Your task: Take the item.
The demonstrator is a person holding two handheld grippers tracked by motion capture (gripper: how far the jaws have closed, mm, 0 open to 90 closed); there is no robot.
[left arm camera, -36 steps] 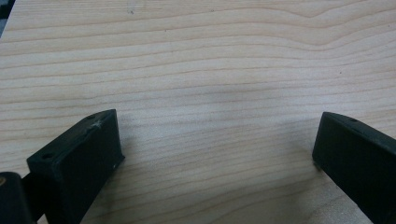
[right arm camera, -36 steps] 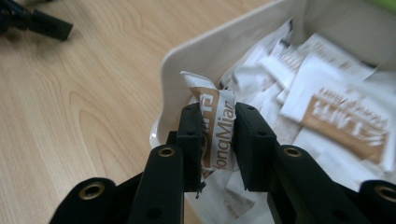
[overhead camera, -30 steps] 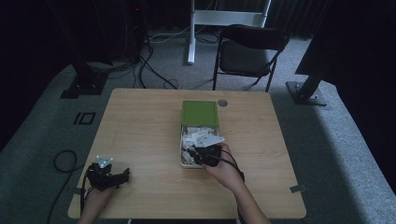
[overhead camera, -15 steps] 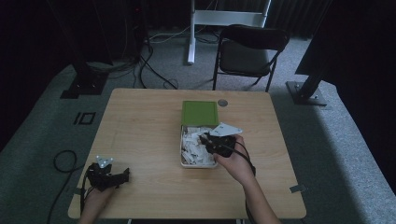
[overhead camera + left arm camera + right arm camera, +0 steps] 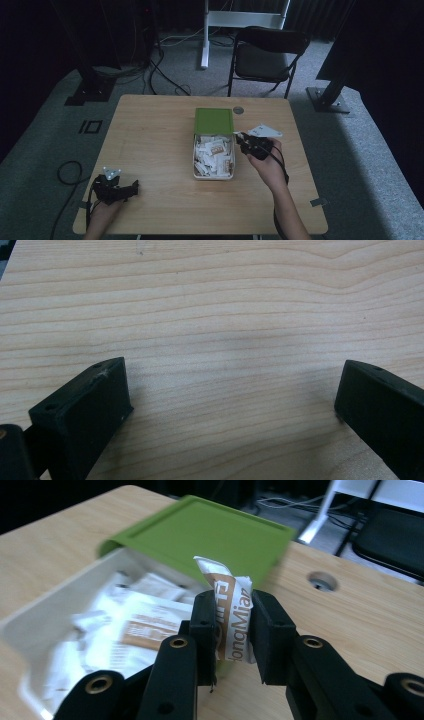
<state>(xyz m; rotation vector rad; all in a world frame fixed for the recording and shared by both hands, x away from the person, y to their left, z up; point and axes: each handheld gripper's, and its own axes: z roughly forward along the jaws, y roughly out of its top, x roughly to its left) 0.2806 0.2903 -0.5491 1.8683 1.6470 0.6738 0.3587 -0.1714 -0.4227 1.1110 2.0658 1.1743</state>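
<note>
So in the high view, your right gripper sits right of centre beside the box, many packets left inside; the left gripper rests lower left on the counter. The left gripper view shows jaws wide, empty. The right gripper view shows jaws clamping one sachet, centre frame.

High view overhead, far; gripper views close, low; all share table.

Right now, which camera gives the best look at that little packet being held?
The right gripper view: the packet sits close up, pinched between the right gripper jaws, brown print readable. The high view shows that gripper beside the box, the packet too small to tell.
</note>
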